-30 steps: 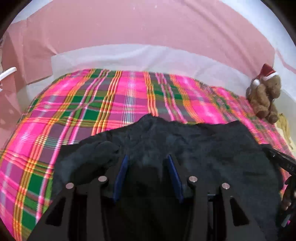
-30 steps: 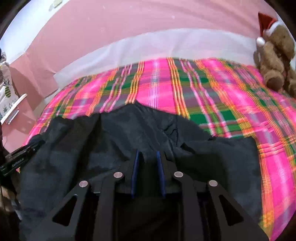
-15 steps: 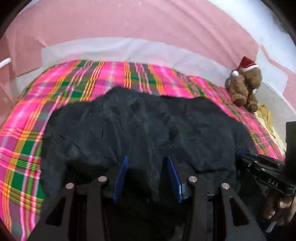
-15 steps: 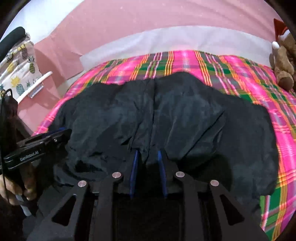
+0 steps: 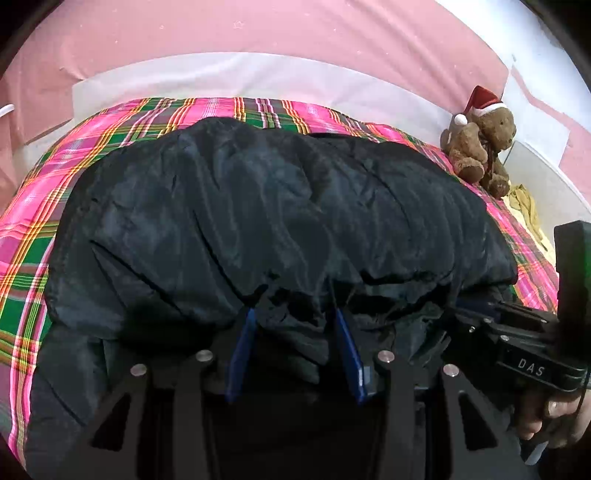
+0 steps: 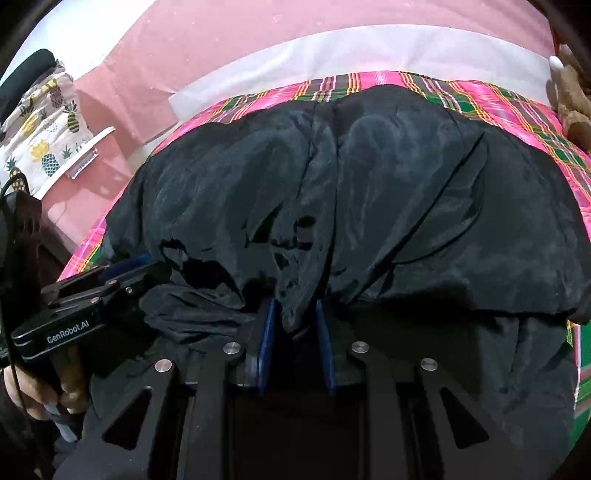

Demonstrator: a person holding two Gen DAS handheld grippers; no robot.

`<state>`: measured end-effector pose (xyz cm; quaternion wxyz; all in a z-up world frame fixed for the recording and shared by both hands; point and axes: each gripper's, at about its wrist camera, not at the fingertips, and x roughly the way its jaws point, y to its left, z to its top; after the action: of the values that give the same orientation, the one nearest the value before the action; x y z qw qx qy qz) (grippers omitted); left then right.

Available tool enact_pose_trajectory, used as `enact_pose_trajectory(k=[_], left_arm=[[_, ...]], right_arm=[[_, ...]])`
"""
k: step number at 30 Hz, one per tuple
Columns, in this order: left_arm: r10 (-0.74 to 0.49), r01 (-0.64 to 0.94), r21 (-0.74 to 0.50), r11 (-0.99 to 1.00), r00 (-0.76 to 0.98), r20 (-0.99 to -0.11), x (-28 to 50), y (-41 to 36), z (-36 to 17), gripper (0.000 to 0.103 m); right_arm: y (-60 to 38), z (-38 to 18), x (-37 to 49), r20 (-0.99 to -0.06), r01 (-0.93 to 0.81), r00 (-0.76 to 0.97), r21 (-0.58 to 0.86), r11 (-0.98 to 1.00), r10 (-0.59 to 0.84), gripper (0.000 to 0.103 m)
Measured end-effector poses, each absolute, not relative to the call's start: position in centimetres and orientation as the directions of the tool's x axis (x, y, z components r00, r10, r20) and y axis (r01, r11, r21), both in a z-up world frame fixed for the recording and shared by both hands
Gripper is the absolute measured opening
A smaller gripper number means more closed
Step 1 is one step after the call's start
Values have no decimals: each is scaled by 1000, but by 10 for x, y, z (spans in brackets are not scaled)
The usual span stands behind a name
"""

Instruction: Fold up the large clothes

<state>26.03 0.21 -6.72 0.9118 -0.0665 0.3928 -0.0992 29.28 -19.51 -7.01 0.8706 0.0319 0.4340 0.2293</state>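
1. Pink wall (image 5: 258, 33) up top, plaid bedspread (image 5: 33, 221) below it, and the black jacket (image 5: 258, 206) piled across the middle of the frame.
2. Left gripper (image 5: 293, 317) holds a fat bunch of the jacket's near edge between fairly wide jaws; right gripper (image 6: 293, 306) pinches a thinner fold, jaws narrow.
3. Risk: slippery fabric, so that thin pinch could slide out and the fold would land crooked.
4. Count: one jacket, two grippers, one teddy bear (image 5: 480, 147) at the right edge.
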Motion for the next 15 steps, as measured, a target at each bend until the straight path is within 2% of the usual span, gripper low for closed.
enact_pose_trajectory(k=[7, 11, 15], left_arm=[[-205, 115, -173, 978, 680, -704, 258, 0, -61, 48], [-184, 87, -173, 981, 702, -688, 234, 3, -42, 47], [-173, 86, -162, 983, 726, -666, 196, 5, -24, 47]], right_arm=[[-194, -67, 289, -753, -357, 522, 235, 904, 402, 23], [-202, -45, 265, -732, -328, 561, 233, 916, 387, 35], [-212, -21, 221, -702, -334, 601, 214, 918, 382, 35]])
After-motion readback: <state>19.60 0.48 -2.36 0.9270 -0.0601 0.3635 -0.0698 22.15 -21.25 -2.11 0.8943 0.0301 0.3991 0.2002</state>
